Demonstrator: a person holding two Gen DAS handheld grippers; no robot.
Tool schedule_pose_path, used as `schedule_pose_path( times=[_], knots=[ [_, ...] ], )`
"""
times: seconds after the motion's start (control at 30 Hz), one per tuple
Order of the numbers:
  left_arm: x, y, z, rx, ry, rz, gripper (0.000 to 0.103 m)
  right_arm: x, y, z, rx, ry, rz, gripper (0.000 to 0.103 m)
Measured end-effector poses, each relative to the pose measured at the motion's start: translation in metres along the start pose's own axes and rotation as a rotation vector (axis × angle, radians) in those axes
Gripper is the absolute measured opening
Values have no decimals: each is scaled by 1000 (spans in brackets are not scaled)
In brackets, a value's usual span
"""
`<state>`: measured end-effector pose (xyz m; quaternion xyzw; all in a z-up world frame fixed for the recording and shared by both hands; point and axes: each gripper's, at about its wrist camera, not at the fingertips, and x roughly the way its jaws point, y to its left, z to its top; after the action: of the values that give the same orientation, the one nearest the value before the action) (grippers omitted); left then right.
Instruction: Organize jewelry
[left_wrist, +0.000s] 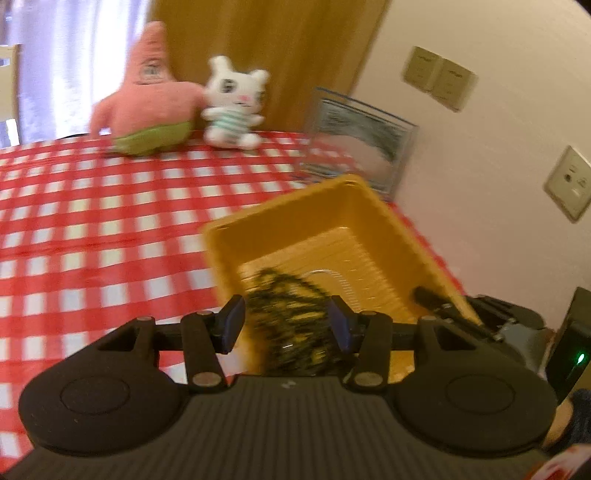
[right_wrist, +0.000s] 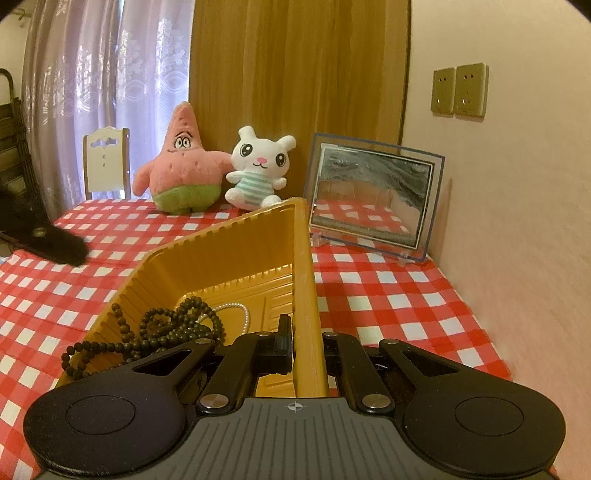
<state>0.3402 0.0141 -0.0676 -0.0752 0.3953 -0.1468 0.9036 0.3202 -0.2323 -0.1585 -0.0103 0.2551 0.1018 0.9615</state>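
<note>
One yellow tray (right_wrist: 221, 254). Inside it: one dark bead strand (right_wrist: 170, 328), coiled, loop count unclear; one white pearl strand (right_wrist: 240, 310). Two plush toys: one pink star (right_wrist: 181, 166), one white bunny (right_wrist: 258, 170). One clear picture frame (right_wrist: 373, 195). One checked tablecloth (right_wrist: 388, 295). Two wall sockets (right_wrist: 460, 90). One white chair (right_wrist: 106, 162). Two grippers: left gripper (left_wrist: 286, 325), right gripper (right_wrist: 306, 349).

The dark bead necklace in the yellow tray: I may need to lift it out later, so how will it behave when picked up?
The dark bead necklace lies in loose tangled loops, so it is probably floppy and would dangle. One loop hangs over the yellow tray rim and might snag. It overlaps the white pearl strand, which may drag along.
</note>
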Motion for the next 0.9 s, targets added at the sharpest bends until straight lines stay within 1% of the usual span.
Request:
schedule_pose_path(
  times=[0.1,0.27,0.37,0.5,0.6,0.67,0.77,0.83,0.87,0.9],
  knots=[
    [-13,17,-5,-26,-4,64,45,5,-7,-6,35,19,1,5],
    [-31,39,-10,-78,-18,133,45,17,-28,-17,193,79,18,4],
    [-35,45,-12,-92,-18,173,45,25,-29,-20,240,102,38,4],
    [-34,47,-17,-104,-6,203,45,39,-21,-21,280,125,78,4],
    [-32,43,-21,-110,-3,218,45,48,-17,-21,294,124,108,5],
    [-33,41,-24,-118,-1,223,45,55,-18,-18,303,127,106,5],
    [-34,36,-30,-124,0,246,45,63,-25,-16,329,140,143,6],
    [-36,33,-33,-126,2,258,45,62,-27,-15,319,145,150,8],
    [-37,31,-35,-124,3,267,46,61,-28,-15,318,146,153,14],
    [-39,28,-36,-120,3,277,46,61,-29,-14,325,144,159,25]
  ],
)
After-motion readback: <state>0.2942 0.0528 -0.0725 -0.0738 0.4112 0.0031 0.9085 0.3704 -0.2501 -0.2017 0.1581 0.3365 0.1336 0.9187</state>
